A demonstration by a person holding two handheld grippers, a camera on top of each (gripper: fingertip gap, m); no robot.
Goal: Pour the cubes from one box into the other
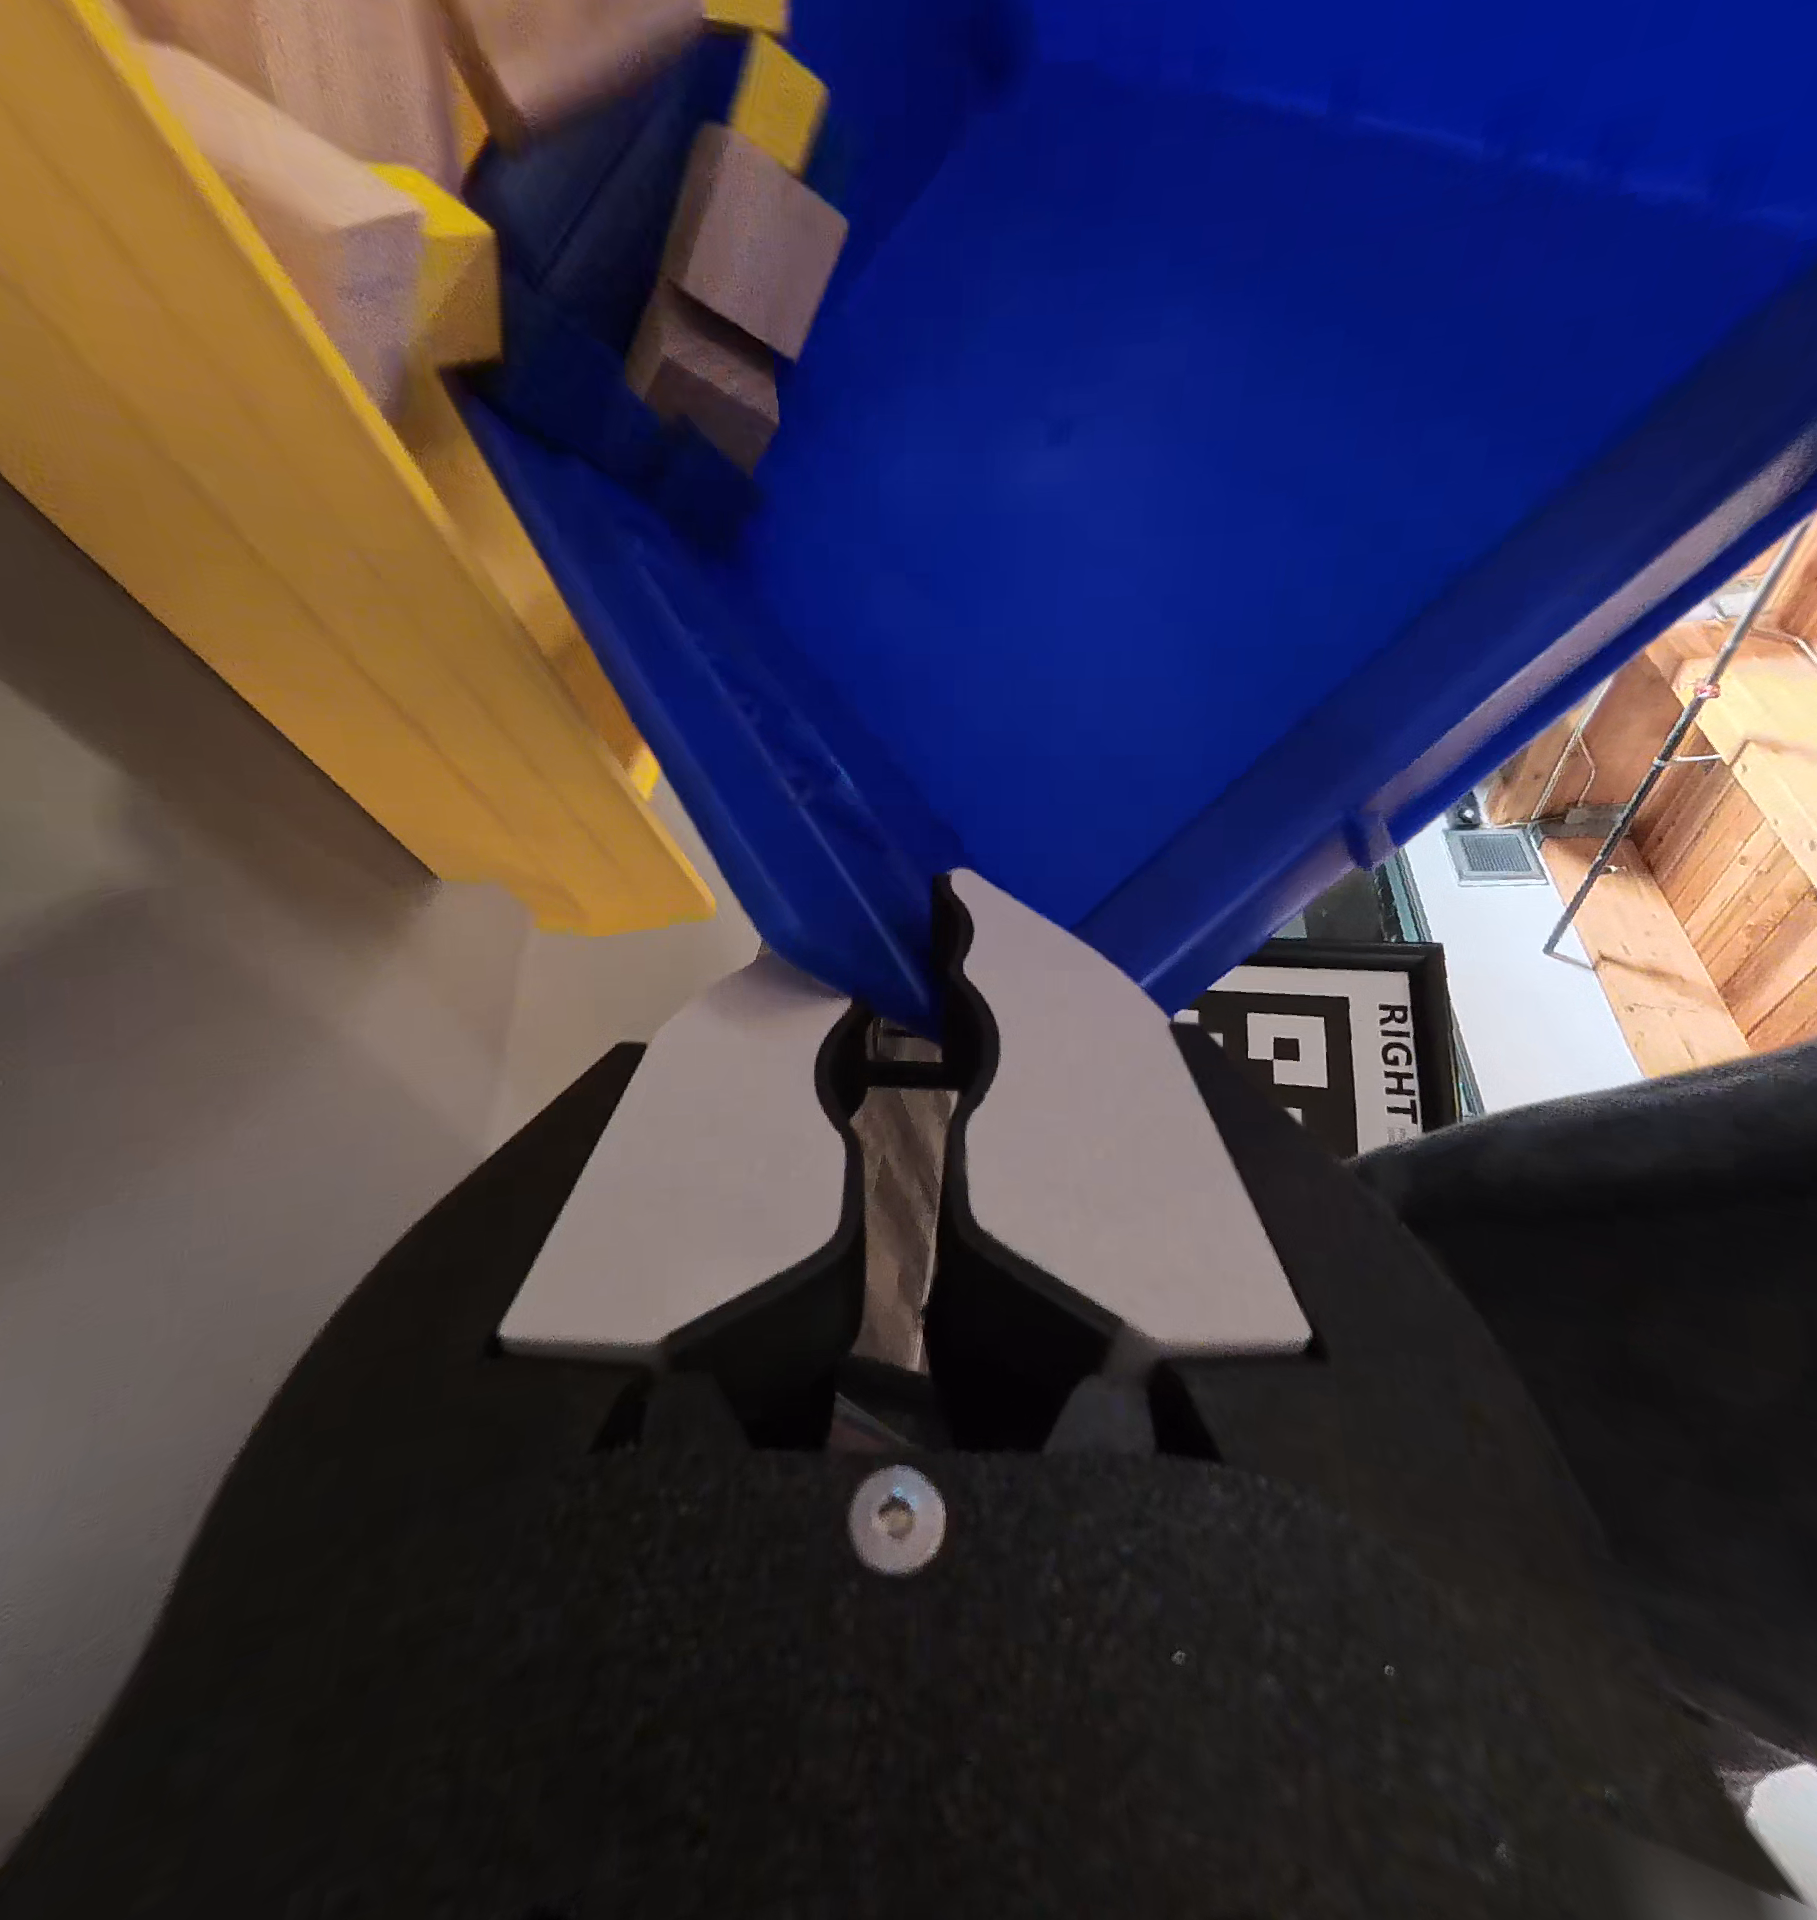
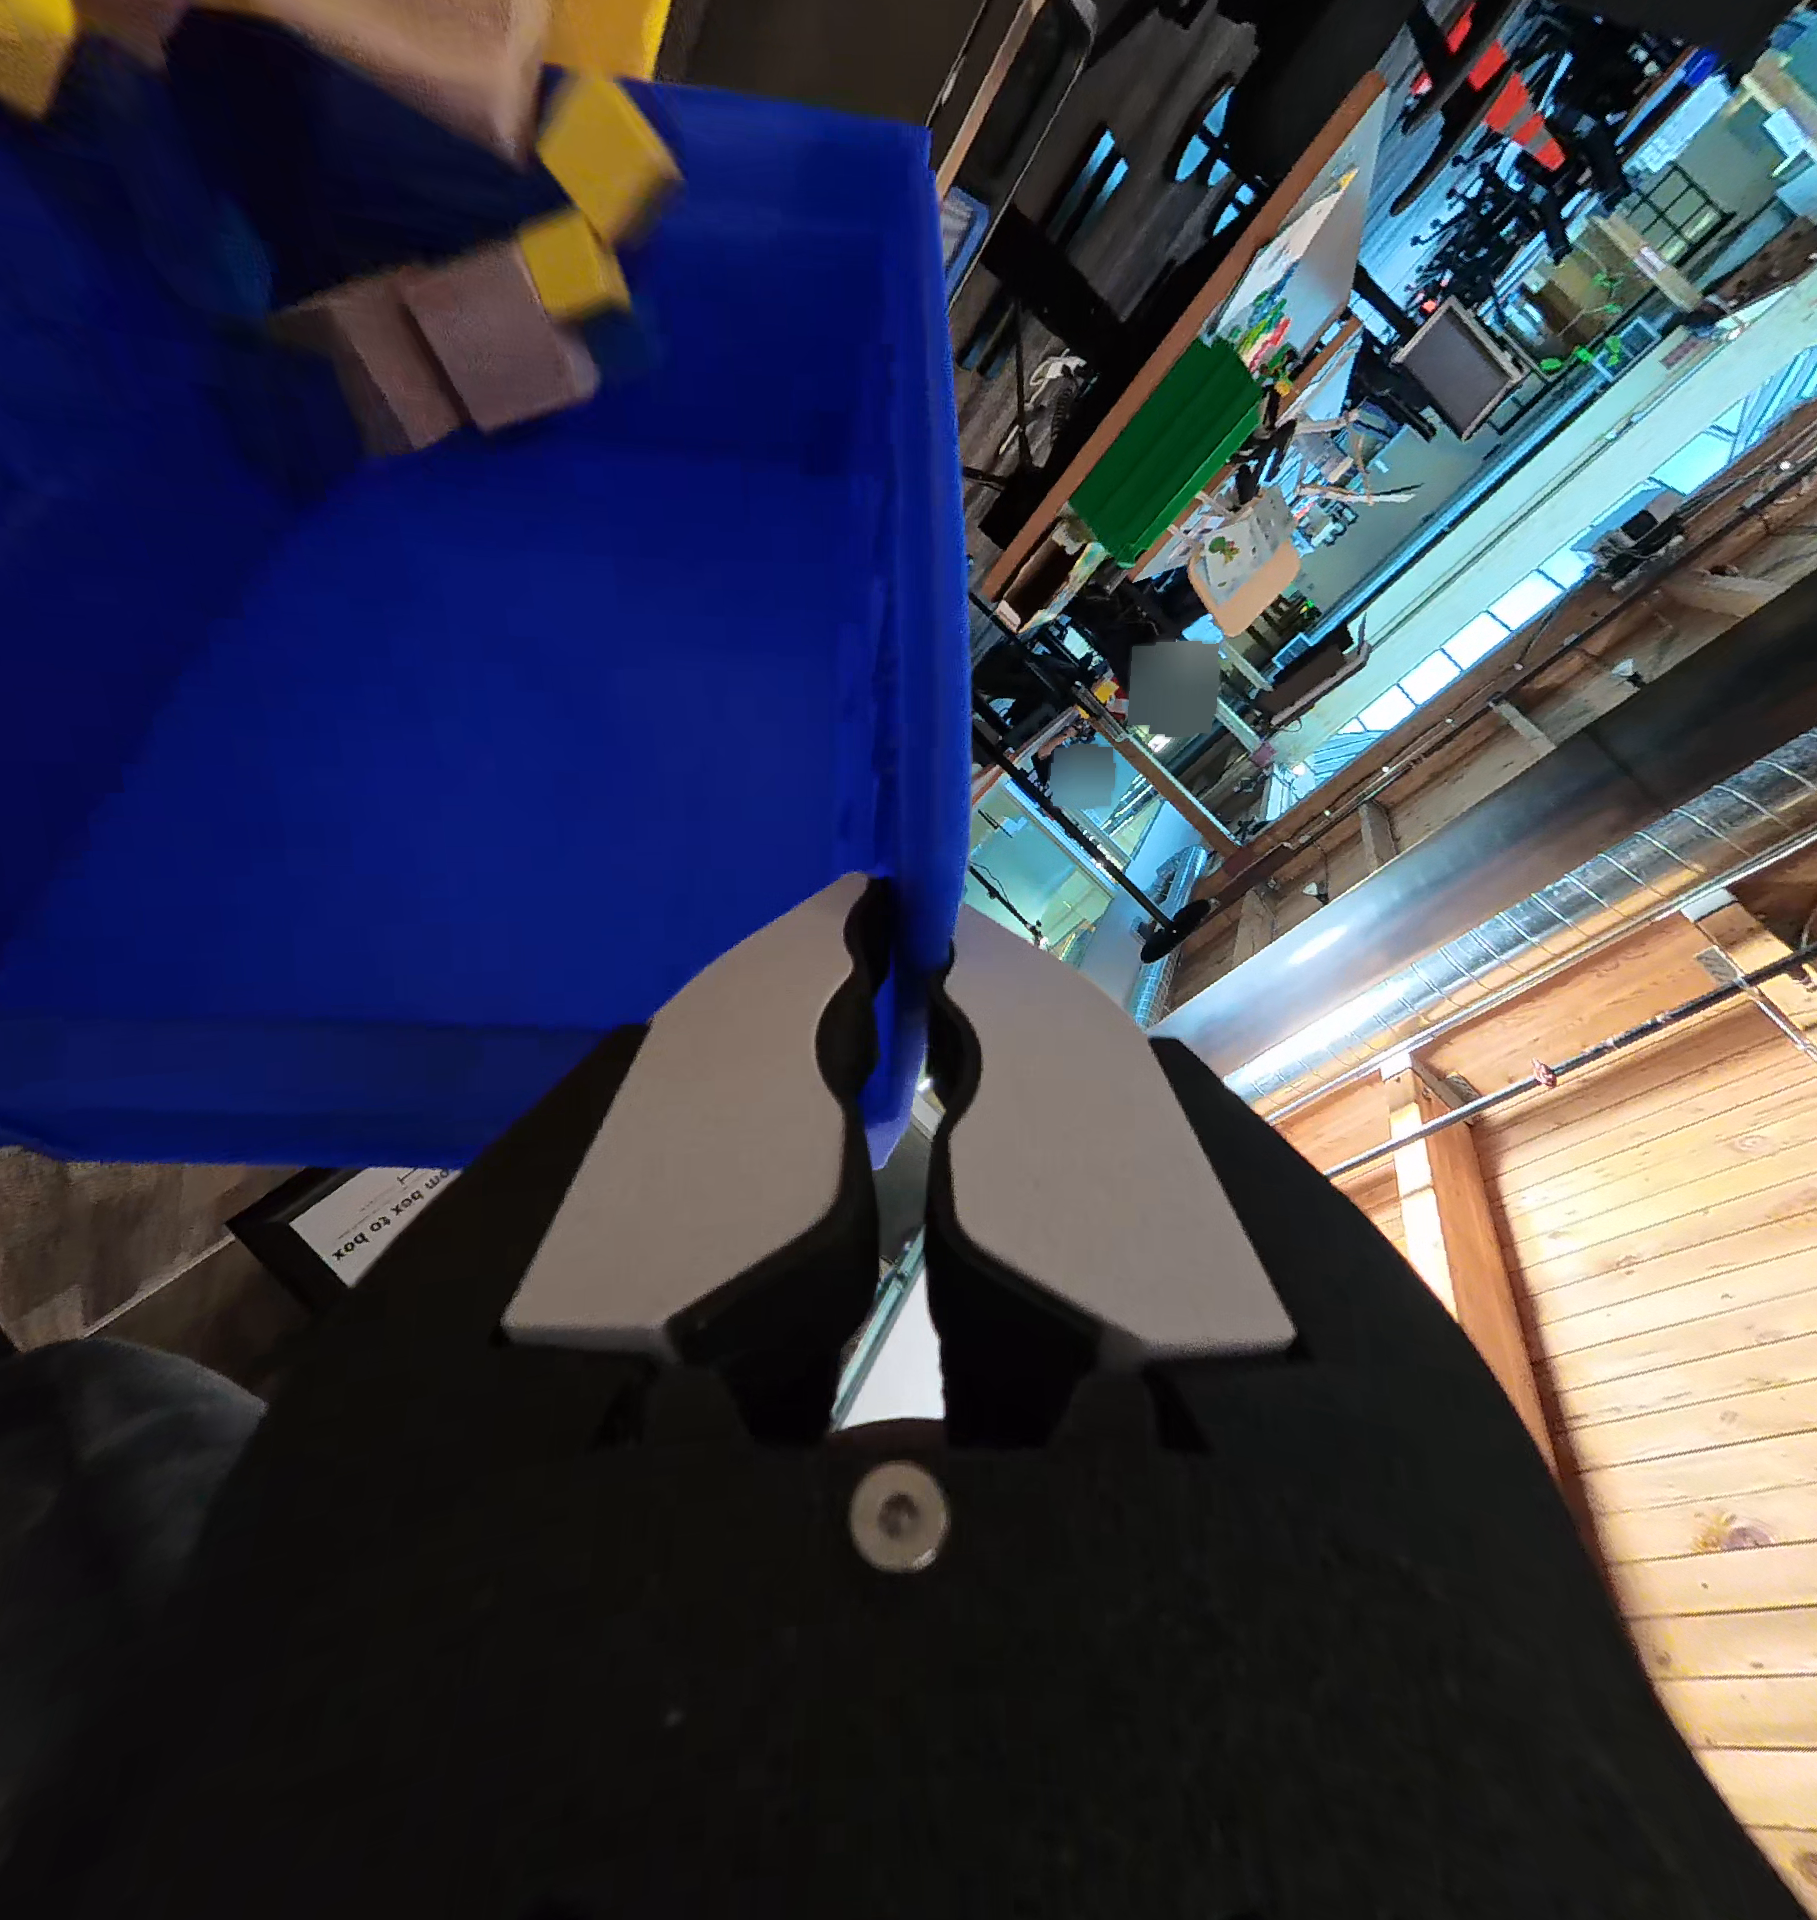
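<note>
A blue box (image 1: 1195, 468) is tipped steeply, its open mouth over a yellow box (image 1: 291, 582). My left gripper (image 1: 935, 966) is shut on the blue box's rim at one corner. My right gripper (image 2: 909, 966) is shut on the blue box (image 2: 416, 675) at its other side wall. Wooden cubes (image 1: 758, 249) and yellow cubes (image 1: 779, 99) slide along the blue box's lower end toward the yellow box, blurred by motion. They also show in the right wrist view as wooden cubes (image 2: 488, 343) and yellow cubes (image 2: 603, 156). Pale wooden blocks (image 1: 291, 197) lie in the yellow box.
The yellow box stands on a pale grey table (image 1: 156, 1143). A framed marker card (image 1: 1330, 1049) stands behind the blue box, and a dark sleeve (image 1: 1662, 1351) is at the right. A wooden plank wall (image 2: 1662, 1351) and a busy workshop (image 2: 1403, 416) lie beyond.
</note>
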